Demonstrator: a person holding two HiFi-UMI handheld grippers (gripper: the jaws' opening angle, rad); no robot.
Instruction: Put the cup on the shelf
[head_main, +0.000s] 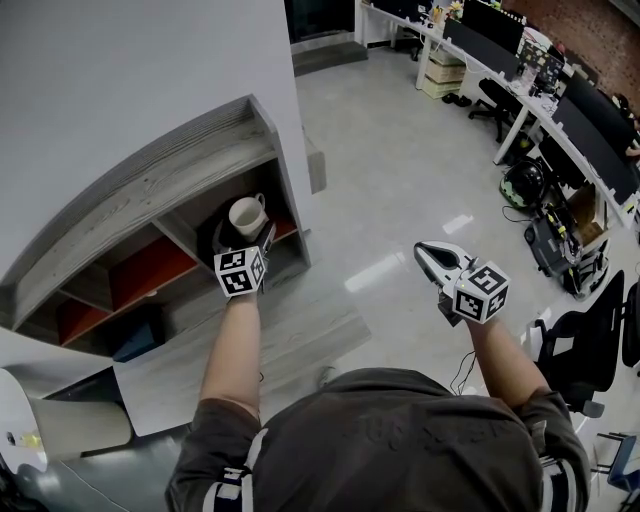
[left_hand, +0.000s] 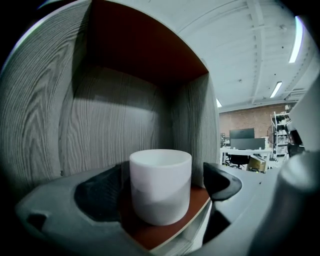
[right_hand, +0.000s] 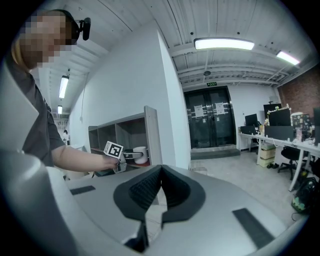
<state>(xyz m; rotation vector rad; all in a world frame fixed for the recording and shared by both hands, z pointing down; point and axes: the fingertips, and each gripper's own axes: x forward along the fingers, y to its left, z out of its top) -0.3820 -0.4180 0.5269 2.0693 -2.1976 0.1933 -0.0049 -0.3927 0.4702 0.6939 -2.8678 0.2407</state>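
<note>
White cup (left_hand: 160, 187): upright near the shelf (head_main: 150, 175) edge.
Left tool (head_main: 266, 238): jaws apart around it.
Right tool (right_hand: 161, 172): together, empty.
Risk: a skewed pull-back could clip and topple the cup.

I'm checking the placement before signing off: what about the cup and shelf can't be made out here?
Head view: the base of the cup, hidden behind the left claw.
Left gripper view: the cup's inside, behind its own wall; no handle shows.
Right gripper view: cup too small for detail.
Head view: a dark object in a lower compartment of the shelf, too shadowed to name.
</note>
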